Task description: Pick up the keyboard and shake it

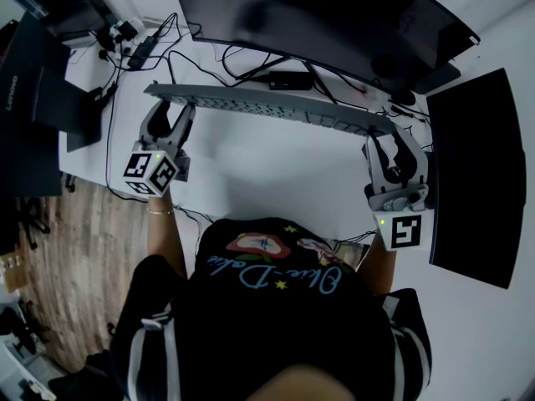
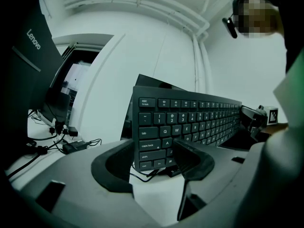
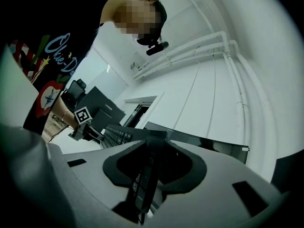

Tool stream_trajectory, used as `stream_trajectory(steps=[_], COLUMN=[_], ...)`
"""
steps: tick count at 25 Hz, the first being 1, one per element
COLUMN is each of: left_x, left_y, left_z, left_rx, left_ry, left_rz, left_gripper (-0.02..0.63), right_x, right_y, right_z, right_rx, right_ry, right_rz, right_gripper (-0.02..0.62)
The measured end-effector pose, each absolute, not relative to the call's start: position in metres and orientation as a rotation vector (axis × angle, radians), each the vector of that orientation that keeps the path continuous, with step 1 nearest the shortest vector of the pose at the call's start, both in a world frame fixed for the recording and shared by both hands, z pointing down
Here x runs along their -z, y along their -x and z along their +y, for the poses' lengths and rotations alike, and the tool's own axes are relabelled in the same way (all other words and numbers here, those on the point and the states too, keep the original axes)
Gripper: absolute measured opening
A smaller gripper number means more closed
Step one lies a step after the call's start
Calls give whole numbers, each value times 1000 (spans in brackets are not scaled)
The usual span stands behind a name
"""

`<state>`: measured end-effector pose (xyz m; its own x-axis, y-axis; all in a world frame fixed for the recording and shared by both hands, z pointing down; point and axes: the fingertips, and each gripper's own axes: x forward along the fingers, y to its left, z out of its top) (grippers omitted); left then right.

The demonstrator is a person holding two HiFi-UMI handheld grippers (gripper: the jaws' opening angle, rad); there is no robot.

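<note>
A long dark keyboard [image 1: 267, 107] hangs above the white desk [image 1: 267, 178], turned up on its long edge with its keys toward me. My right gripper [image 1: 389, 140] is shut on its right end; in the right gripper view the thin end of the keyboard [image 3: 142, 179] sits pinched between the two jaws of that gripper [image 3: 154, 167]. My left gripper [image 1: 170, 111] is at the left end. In the left gripper view the keyboard's [image 2: 190, 122] lower left corner shows in the wide gap of this gripper [image 2: 152, 163], and I cannot see the jaws pressing on it.
A wide dark monitor [image 1: 334, 23] stands behind the keyboard, with cables and a black adapter [image 1: 288, 80] under it. A black laptop [image 1: 33, 90] stands at the left desk edge, and a dark slab [image 1: 472, 174] lies at the right. Wooden floor [image 1: 75, 249] shows at the left.
</note>
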<state>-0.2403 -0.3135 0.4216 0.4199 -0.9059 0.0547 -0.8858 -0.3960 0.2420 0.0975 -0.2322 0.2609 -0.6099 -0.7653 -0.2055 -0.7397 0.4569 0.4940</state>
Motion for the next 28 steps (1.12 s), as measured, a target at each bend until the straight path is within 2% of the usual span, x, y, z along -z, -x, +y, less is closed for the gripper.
stream_trajectory(steps=[28], left_x=[-410], left_y=[247], left_z=[-317], left_rx=[149], left_ry=[-2449], left_rz=[-1623], left_gripper=[238], right_x=[-249], right_y=[-85], right_z=[-218], right_rx=[997], right_ry=[-1299], right_rz=[-2599], right_gripper=[100])
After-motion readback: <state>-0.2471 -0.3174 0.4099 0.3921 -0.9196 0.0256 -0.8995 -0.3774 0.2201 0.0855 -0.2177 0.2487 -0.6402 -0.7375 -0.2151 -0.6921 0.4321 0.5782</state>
